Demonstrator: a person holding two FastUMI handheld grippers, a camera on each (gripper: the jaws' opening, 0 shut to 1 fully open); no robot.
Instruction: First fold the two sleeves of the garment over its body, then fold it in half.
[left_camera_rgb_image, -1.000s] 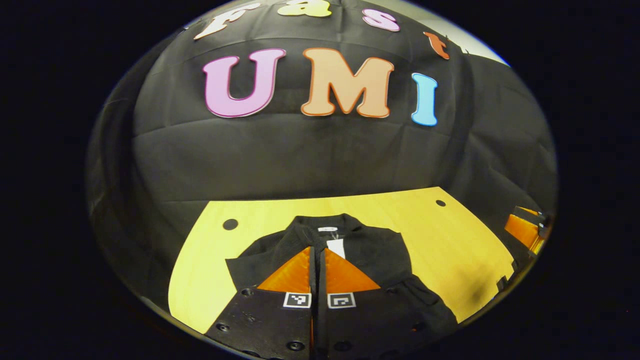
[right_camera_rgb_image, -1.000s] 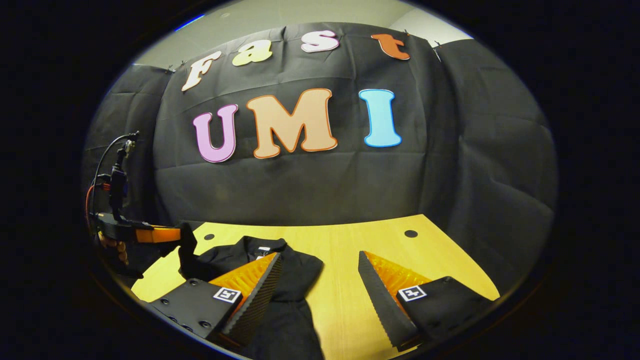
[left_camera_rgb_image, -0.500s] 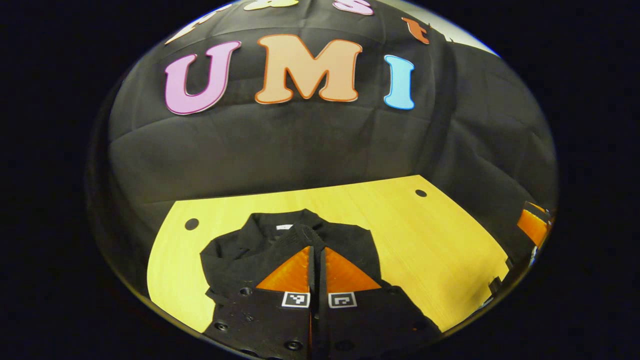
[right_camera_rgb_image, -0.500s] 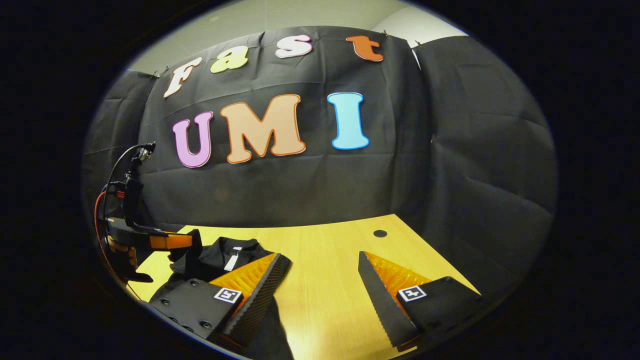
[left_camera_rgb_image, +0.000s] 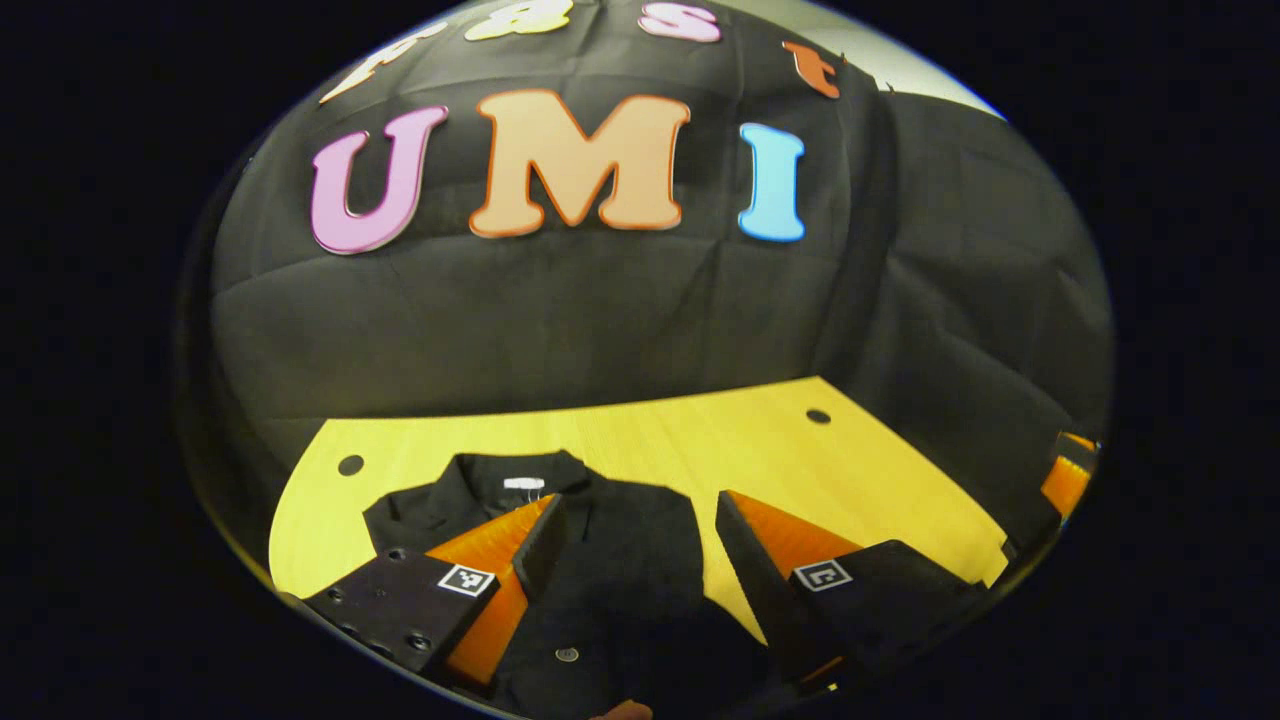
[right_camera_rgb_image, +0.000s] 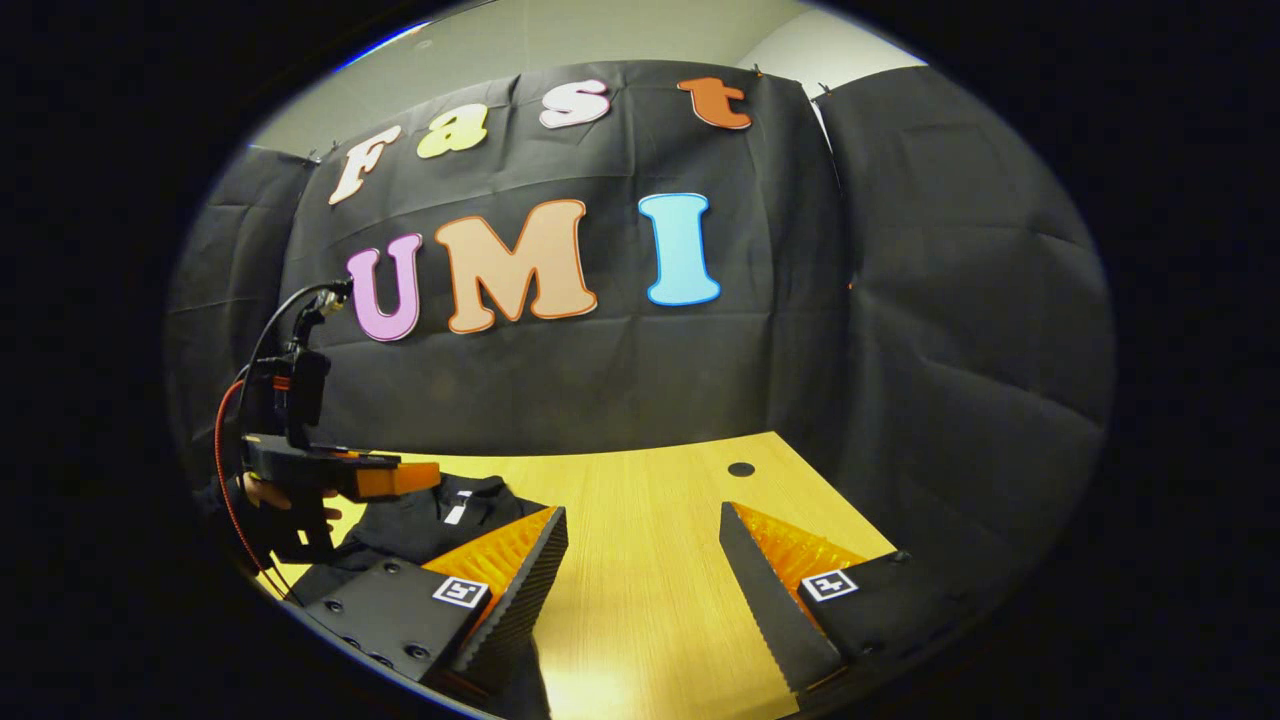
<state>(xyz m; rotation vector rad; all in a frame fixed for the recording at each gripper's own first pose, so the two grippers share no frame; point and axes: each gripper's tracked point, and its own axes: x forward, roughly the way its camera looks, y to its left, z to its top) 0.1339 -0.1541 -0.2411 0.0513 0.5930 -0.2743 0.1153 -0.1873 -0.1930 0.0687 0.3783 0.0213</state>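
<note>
A black collared garment (left_camera_rgb_image: 620, 545) with a white neck label lies on the yellow table (left_camera_rgb_image: 860, 470). Its fabric is gathered over its body. My left gripper (left_camera_rgb_image: 640, 510) hovers open just above the garment's chest, with nothing between its fingers. In the right gripper view the garment (right_camera_rgb_image: 415, 525) lies at the lower left. There the left gripper (right_camera_rgb_image: 395, 480) hangs over it, held by a hand (right_camera_rgb_image: 285, 497). My right gripper (right_camera_rgb_image: 645, 525) stands open over bare table (right_camera_rgb_image: 650, 570), to the right of the garment and apart from it.
The black cloth wall rises right behind the table's far edge. Small dark holes (left_camera_rgb_image: 818, 416) (left_camera_rgb_image: 350, 465) sit near the table's back corners. The right gripper's orange finger (left_camera_rgb_image: 1062, 482) shows past the table's right edge. A cable (right_camera_rgb_image: 225, 470) loops behind the left gripper.
My left gripper was shut on a fold of the garment; it has now opened and the fabric lies on the body. The right gripper has drifted slightly away to the right.
</note>
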